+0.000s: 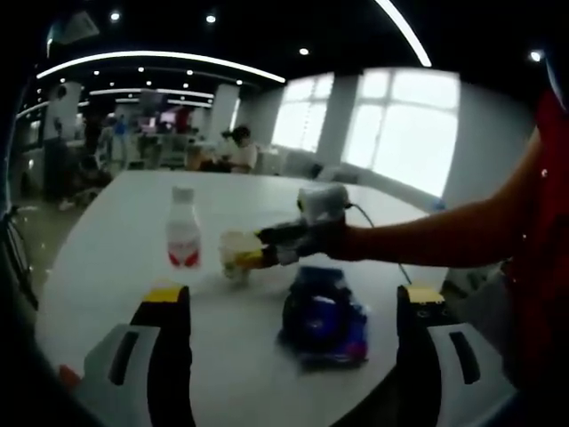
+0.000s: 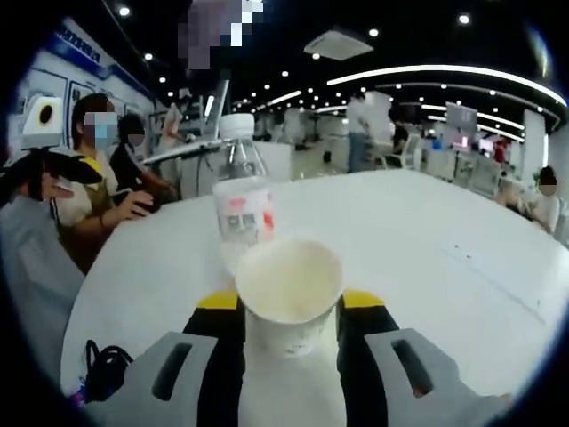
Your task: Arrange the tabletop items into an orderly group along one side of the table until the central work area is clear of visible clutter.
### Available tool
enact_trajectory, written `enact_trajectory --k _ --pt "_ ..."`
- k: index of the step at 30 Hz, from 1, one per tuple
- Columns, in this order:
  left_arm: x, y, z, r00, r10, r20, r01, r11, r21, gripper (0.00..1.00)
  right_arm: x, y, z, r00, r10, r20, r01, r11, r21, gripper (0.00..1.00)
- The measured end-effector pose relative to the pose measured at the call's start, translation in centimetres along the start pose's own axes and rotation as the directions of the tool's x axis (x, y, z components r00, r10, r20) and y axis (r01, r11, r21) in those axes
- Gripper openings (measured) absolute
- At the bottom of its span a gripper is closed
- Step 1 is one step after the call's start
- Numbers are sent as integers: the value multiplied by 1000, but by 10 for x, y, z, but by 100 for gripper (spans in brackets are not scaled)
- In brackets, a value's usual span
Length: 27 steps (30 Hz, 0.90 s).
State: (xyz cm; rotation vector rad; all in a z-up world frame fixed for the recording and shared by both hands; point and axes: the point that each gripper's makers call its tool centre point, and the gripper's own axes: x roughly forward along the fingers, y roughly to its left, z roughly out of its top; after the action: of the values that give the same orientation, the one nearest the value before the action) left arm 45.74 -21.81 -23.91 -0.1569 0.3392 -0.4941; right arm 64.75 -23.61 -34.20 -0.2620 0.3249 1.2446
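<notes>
A cream paper cup [image 2: 289, 289] stands upright between the yellow-tipped jaws of my right gripper [image 2: 289, 301], which is shut on it. Just behind the cup is a clear bottle [image 2: 242, 205] with a white cap and a red-and-white label. In the left gripper view the right gripper [image 1: 267, 247] reaches in from the right and holds the cup [image 1: 236, 253] low over the white table [image 1: 116, 222], right of the bottle [image 1: 182, 233]. A blue snack bag [image 1: 322, 316] lies nearer. My left gripper [image 1: 293, 295] is open wide and holds nothing, with the bag between and beyond its jaws.
A person's arm [image 1: 436, 240] in a red sleeve stretches in from the right. A small black item [image 2: 102, 369] lies near the table's edge. People sit at the table's side [image 2: 98, 178]. Bare white tabletop [image 2: 444, 240] spreads behind the bottle.
</notes>
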Motion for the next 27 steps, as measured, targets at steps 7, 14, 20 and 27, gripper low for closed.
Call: enact_trajectory --k 7,14,20,27 --pt "0 0 -1 1000 -1 -6 1 1000 2 93 1 0 -4 1000 -4 -20 4 1000 21 42" --pt "1 0 -1 1000 0 -5 0 1000 3 93 -2 -4 -5 1000 -18 -25 19 999 38 49" --pt "0 0 -1 1000 0 -6 0 1000 4 93 -9 -9 -2 999 -34 -18 35 998 55 51" --pt "1 -2 -2 1000 -8 -11 8 1000 9 93 -20 -14 3 998 -57 -8 58 997 58 52"
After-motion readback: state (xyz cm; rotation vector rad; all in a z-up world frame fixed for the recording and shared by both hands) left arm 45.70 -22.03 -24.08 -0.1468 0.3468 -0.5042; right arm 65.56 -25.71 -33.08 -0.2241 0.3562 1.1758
